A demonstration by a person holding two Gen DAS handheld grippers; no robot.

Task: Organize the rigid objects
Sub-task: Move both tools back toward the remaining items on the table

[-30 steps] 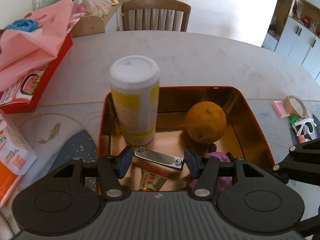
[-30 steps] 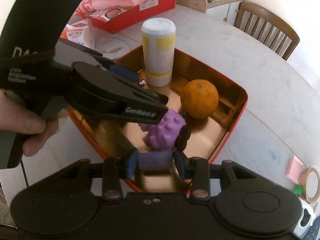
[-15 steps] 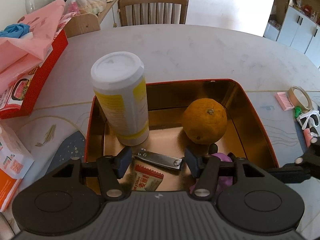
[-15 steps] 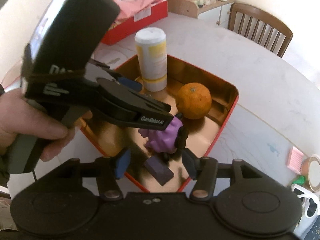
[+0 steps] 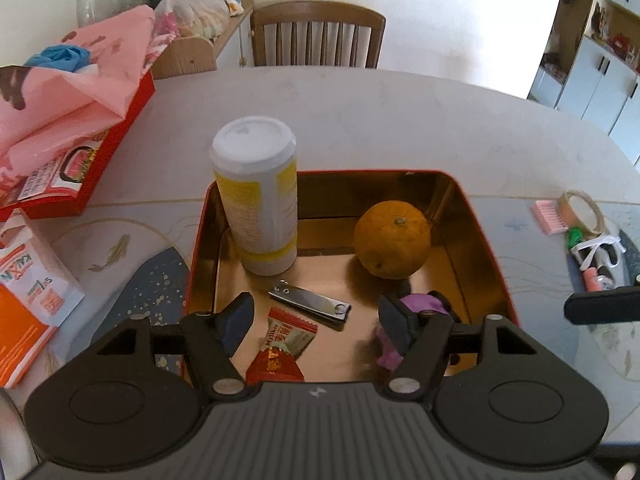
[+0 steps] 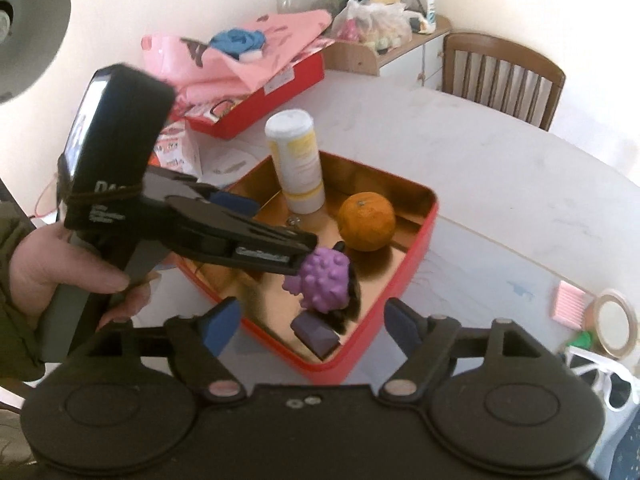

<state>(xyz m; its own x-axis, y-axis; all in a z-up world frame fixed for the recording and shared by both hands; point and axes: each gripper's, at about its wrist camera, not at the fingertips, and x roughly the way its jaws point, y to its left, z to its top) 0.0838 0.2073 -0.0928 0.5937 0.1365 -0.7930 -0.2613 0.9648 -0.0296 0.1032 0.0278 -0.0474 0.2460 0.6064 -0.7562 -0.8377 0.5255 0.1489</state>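
Note:
A red tin tray (image 5: 486, 240) with a gold inside holds a white and yellow bottle (image 5: 258, 196), an orange (image 5: 394, 238), a metal nail clipper (image 5: 310, 300), a red candy packet (image 5: 282, 350) and a purple bumpy toy (image 5: 416, 312). My left gripper (image 5: 316, 322) is open and empty above the tray's near part. In the right wrist view the tray (image 6: 420, 248), the toy (image 6: 324, 280) and a purple block (image 6: 316, 334) show. My right gripper (image 6: 312, 322) is open and empty above the tray's near corner. The left gripper body (image 6: 224, 232) hides part of the tray.
A red box with pink cloth (image 5: 60, 120) and an orange and white packet (image 5: 28, 300) lie left of the tray. A pink brush (image 5: 546, 216), a tape roll (image 5: 582, 210) and white glasses (image 5: 600, 250) lie to the right. A wooden chair (image 5: 316, 36) stands behind the table.
My right gripper has opened, let go of the purple block in the tray and drawn back and up. My left gripper has risen and drawn back a little.

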